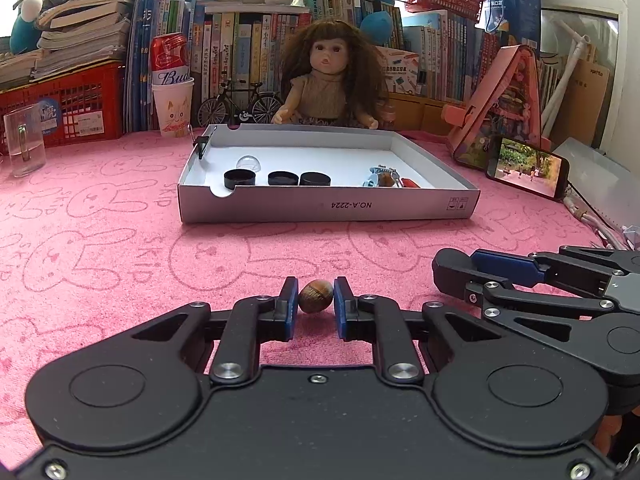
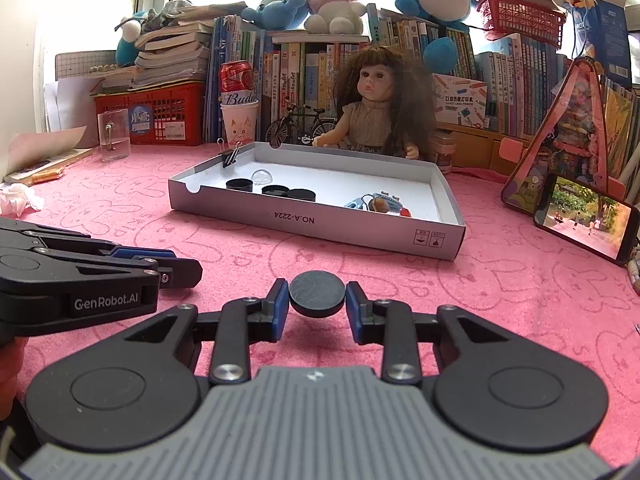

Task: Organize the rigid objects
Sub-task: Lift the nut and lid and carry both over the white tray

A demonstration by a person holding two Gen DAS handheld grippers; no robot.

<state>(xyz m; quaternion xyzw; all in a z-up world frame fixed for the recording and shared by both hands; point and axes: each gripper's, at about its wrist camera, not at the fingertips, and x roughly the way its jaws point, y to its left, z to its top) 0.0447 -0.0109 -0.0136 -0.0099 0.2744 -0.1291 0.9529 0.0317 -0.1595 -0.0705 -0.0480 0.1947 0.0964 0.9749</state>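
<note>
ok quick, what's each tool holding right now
left tool: shut on the brown nut
right tool: shut on the black round cap

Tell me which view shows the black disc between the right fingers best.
The right wrist view: the disc sits centred between the right gripper fingers, top face fully visible. The left wrist view shows the right gripper only from the side; the disc is hidden there.

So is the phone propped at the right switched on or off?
On. The phone leans against the pink triangular box, its screen lit with an outdoor scene of trees and small figures.
</note>
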